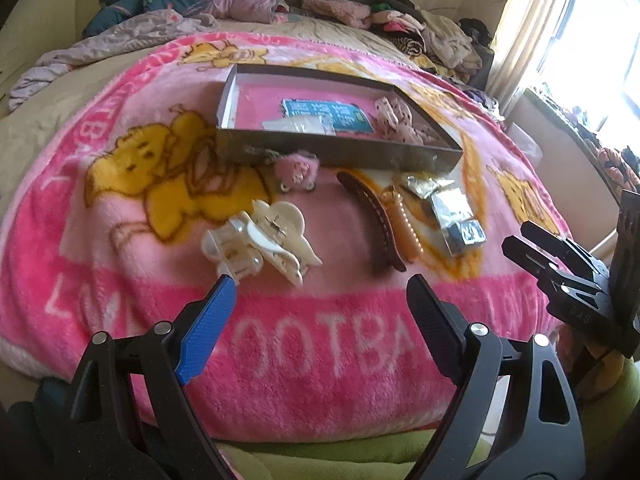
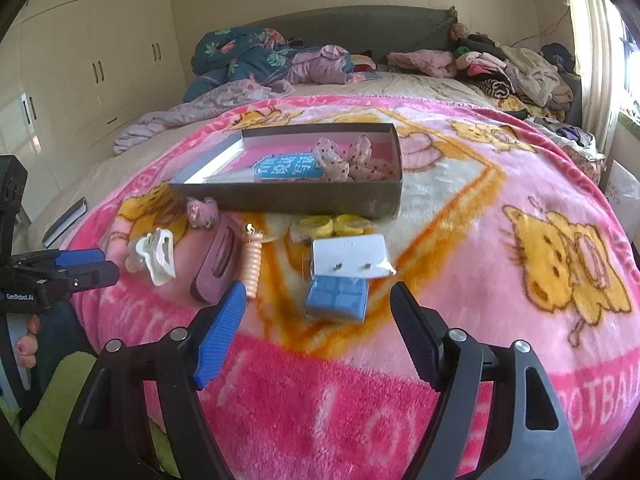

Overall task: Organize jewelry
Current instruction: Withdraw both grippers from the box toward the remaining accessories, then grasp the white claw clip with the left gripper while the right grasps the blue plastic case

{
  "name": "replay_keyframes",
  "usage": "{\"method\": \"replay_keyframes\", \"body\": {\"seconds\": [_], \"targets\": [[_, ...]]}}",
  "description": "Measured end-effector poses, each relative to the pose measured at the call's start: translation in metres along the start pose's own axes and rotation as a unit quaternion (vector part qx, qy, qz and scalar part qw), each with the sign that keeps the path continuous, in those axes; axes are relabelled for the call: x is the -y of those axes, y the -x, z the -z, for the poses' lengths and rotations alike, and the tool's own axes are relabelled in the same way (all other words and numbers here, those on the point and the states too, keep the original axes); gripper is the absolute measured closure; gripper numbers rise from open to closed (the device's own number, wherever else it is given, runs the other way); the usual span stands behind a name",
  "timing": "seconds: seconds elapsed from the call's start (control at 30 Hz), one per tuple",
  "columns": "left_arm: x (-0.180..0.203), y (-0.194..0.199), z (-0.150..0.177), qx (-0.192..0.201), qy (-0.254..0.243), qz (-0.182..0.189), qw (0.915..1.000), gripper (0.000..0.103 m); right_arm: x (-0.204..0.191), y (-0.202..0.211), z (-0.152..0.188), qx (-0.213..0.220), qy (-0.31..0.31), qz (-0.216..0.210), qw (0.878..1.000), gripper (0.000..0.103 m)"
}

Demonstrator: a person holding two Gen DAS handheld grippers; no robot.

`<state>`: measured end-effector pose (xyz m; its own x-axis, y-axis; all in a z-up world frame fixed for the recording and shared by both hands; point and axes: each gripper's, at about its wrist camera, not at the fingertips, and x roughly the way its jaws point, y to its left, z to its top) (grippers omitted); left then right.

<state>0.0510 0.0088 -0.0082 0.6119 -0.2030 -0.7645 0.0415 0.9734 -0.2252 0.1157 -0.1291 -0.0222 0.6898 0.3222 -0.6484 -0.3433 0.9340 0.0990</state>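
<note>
Jewelry was mostly unsorted when we looked. From the left wrist, we saw the box (image 1: 336, 152) lying open on the pink blanket (image 1: 280, 360), already holding a blue card (image 1: 324, 114), a clear packet (image 1: 298, 124) and a dotted scrunchie (image 1: 400, 122). In front of it, on the blanket, lay a white claw clip (image 1: 260, 240), a pink fuzzy clip (image 1: 298, 170), a brown barrette (image 1: 374, 220), a pearl clip (image 1: 404, 226) and an earring card (image 1: 456, 216). Our left gripper (image 1: 320, 292) had its jaws spread wide and empty, the blue finger just beside the claw clip. The right gripper (image 1: 560, 268) showed at the right edge.

From the right wrist, we saw the same box (image 2: 288, 196) with the scrunchie (image 2: 344, 160) and card (image 2: 288, 170) inside. Two yellow pieces (image 2: 332, 226) lay just in front of it, then the earring card (image 2: 348, 260) atop a blue packet (image 2: 338, 298). Our right gripper (image 2: 320, 300) had its jaws spread, empty, with the blue packet lying ahead between them. The left gripper (image 2: 80, 272) stood near the claw clip (image 2: 156, 256).

We judged a small part done: most pieces were yet to go into the box.
</note>
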Motion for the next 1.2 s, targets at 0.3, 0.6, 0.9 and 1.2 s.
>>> {"method": "replay_keyframes", "body": {"seconds": [0.3,0.6,0.9,1.2], "targets": [[0.006,-0.024,0.01,-0.025,0.009,-0.002,0.9997,0.041,0.01,-0.006,0.014,-0.012,-0.01,0.003,1.0,0.031],[0.0,-0.046,0.001,-0.025,0.038,-0.014,0.9989,0.047,0.016,-0.021,0.023,-0.027,-0.021,-0.006,0.999,0.031],[-0.003,-0.058,-0.01,-0.024,0.053,-0.032,0.9978,0.052,0.019,-0.033,0.021,-0.03,-0.025,-0.009,0.999,0.031],[-0.011,-0.067,-0.017,-0.022,0.086,-0.043,0.9952,0.063,0.017,-0.053,0.016,-0.035,-0.027,-0.004,0.999,0.031]]}}
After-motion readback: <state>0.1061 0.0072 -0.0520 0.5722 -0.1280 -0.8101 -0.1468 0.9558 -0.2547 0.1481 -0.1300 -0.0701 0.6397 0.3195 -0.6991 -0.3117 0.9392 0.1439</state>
